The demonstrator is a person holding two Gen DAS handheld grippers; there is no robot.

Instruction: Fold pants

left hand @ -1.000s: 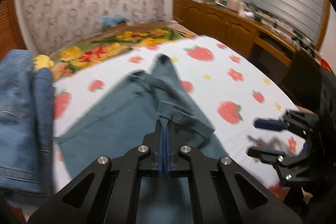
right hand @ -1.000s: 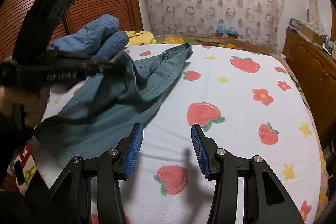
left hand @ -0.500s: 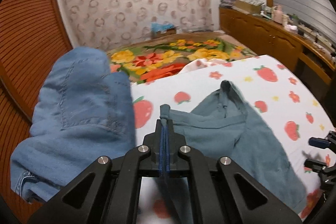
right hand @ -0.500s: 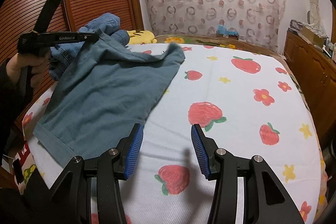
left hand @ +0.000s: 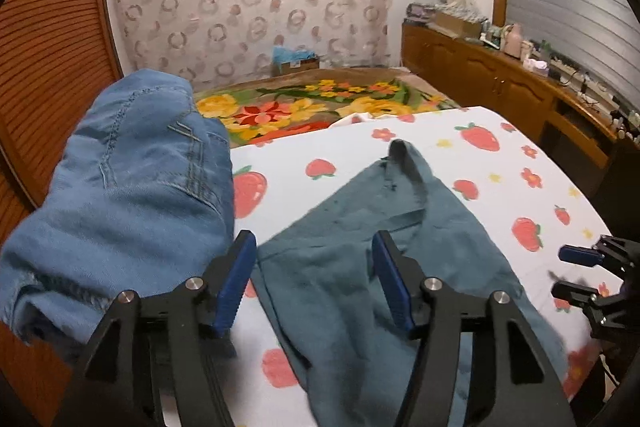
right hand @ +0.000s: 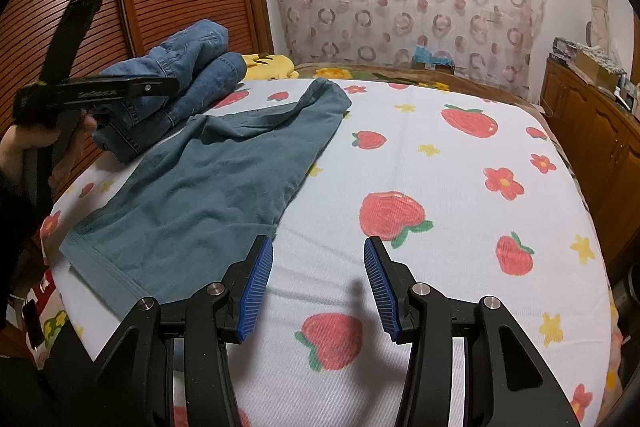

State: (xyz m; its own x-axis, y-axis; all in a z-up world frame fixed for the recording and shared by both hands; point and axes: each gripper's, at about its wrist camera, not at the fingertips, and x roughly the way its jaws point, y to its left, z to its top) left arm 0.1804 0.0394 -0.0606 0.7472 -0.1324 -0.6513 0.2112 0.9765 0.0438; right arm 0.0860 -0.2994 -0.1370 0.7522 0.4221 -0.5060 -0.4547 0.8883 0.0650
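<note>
Letting go is the big change: the bed point(right hand: 460, 187) w/ its strawberry sheet now carries the teal pants point(right hand: 208, 183) on their own, lying mostly flat along the sheet's left side in the right wrist view, hem nearest the camera and the far end rumpled up by the blue jeans point(right hand: 180, 83). A sec ago that far end hung pinched in the left gripper point(left hand: 314, 279) and was being dragged toward the jeans; now it has dropped onto the sheet. Jeans pile sits just beside the pants at the bed's left edge, not part of this fold as far as I can judge.

Left gripper: jaws opening, nothing between them, cloth lies below, not pressed by the pads. A hand point(right hand: 24, 147) carries it above the pants' far end.

Right gripper point(right hand: 318, 287): jaws about half apart, holding nothing, hovering over bare sheet just right of the pants' near edge, same spot and same gap as before.

Meaning, imo: the spread-out step looks finished, no fold made yet. The far end is bunched and twisted, so it prob needs smoothing or a re-grip before the first fold.
</note>
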